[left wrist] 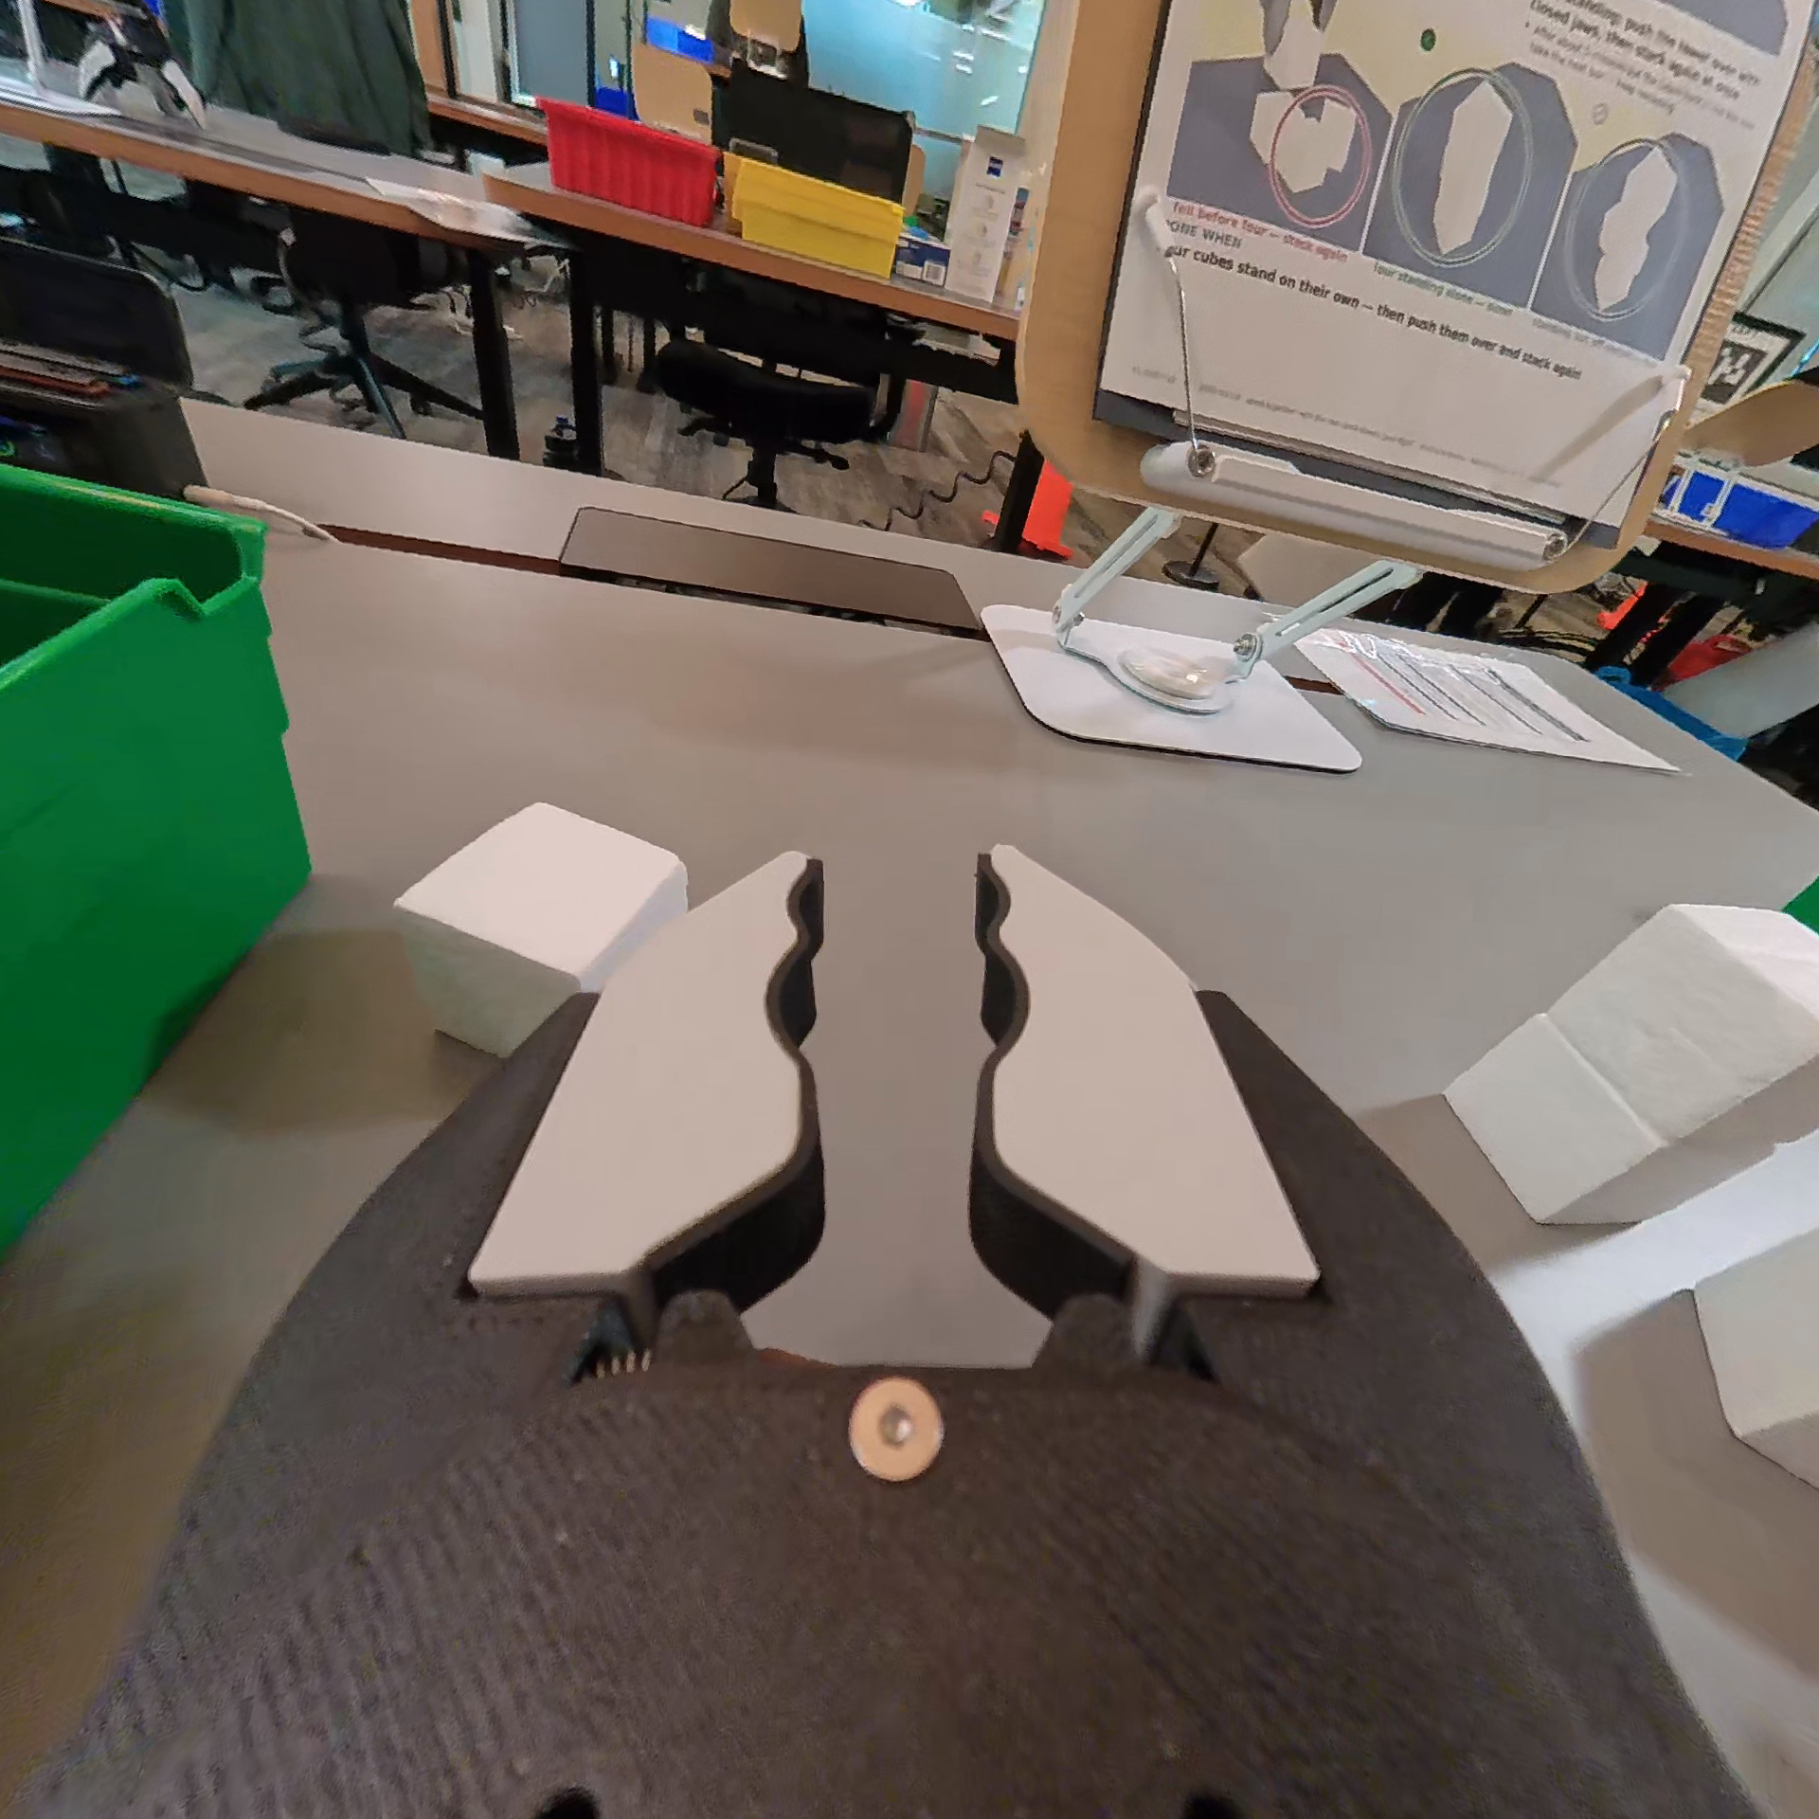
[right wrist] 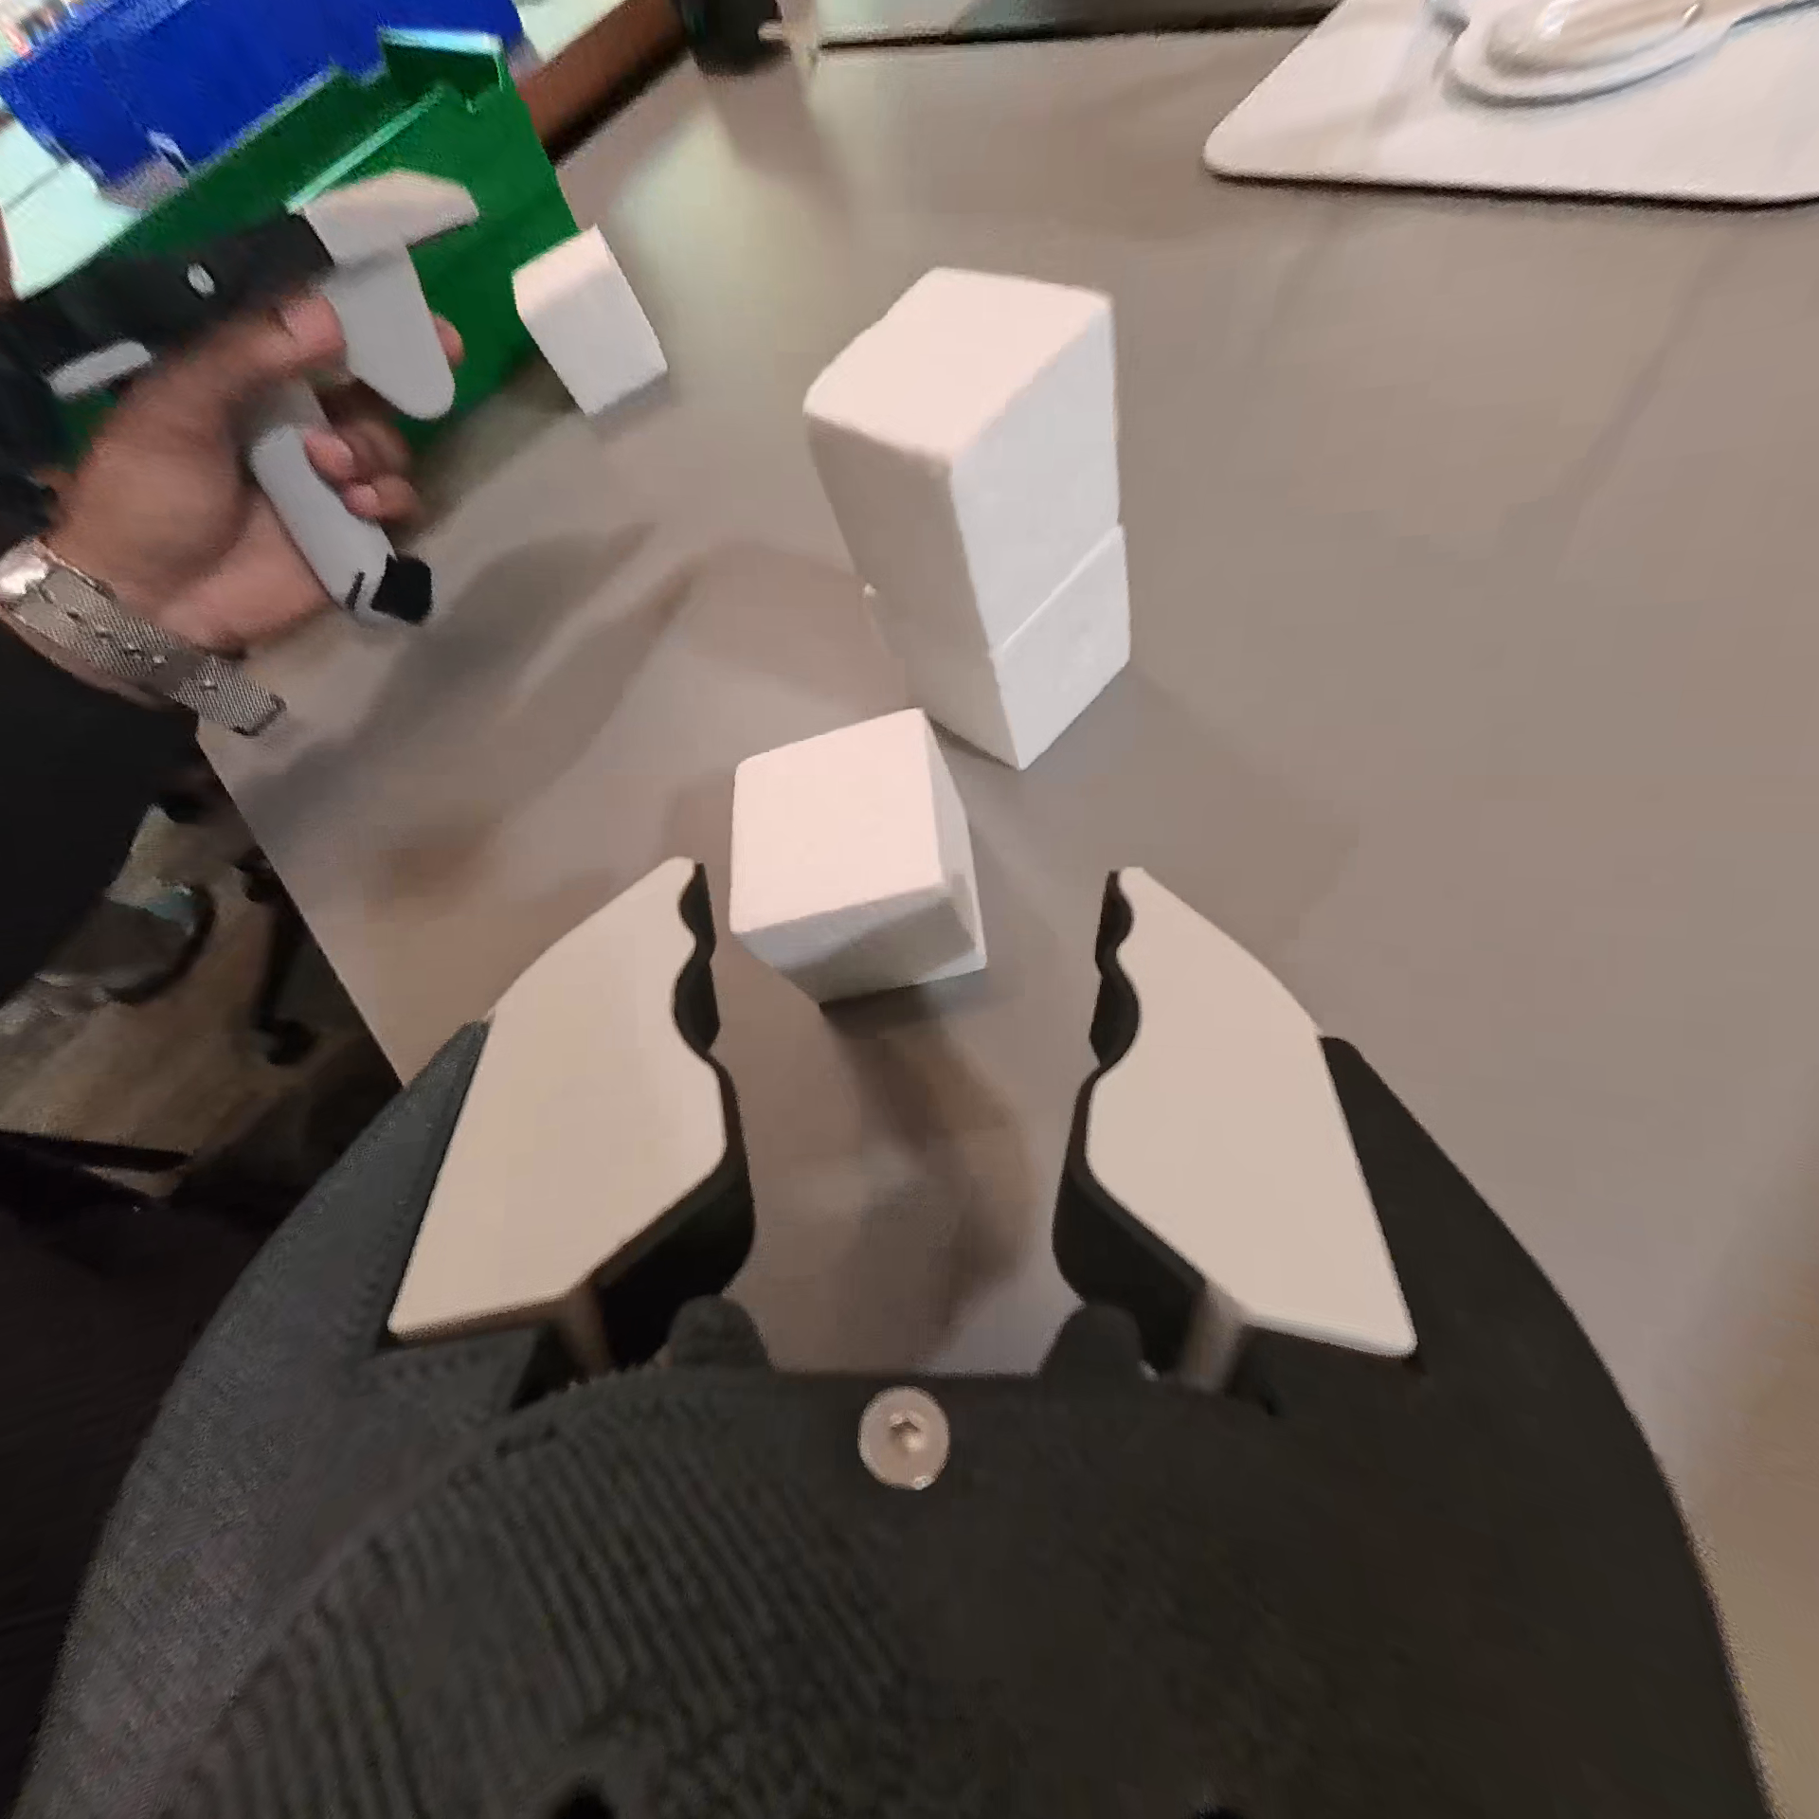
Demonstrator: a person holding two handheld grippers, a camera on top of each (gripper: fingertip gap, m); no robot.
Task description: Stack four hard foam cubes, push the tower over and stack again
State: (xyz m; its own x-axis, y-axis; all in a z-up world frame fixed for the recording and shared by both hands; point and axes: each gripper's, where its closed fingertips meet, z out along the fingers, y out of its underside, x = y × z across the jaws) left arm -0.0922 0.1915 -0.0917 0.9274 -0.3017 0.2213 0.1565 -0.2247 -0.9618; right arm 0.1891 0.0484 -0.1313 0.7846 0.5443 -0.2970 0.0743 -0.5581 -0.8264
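In the right wrist view my right gripper [right wrist: 906, 879] is open, and a white foam cube [right wrist: 851, 856] sits on the grey table [right wrist: 1378, 689] with its near part between the fingertips, touching neither. Beyond it stands a stack of two white cubes [right wrist: 974, 512]. Another white cube [right wrist: 591, 330] sits by the green bin [right wrist: 472, 177]. My left gripper [left wrist: 899, 866] is open and empty, just above the table. A white cube [left wrist: 541, 915] lies beside its left finger, and the stack [left wrist: 1654, 1053] is to its right. A hand holds the left gripper [right wrist: 443, 295] at the left of the right wrist view.
A green bin [left wrist: 118, 787] stands at the table's left. A document stand with an instruction sheet [left wrist: 1378, 295] rests on its white base [left wrist: 1171, 689] at the back right, with a printed paper [left wrist: 1476, 699] beside it. One more white cube [left wrist: 1772, 1378] sits at the right edge. One gripper's finger ends stand about 35 centimetres off the other's. The stack [left wrist: 1654, 1053] lies some 12 centimetres from my right tips, 20 centimetres from my left tips.
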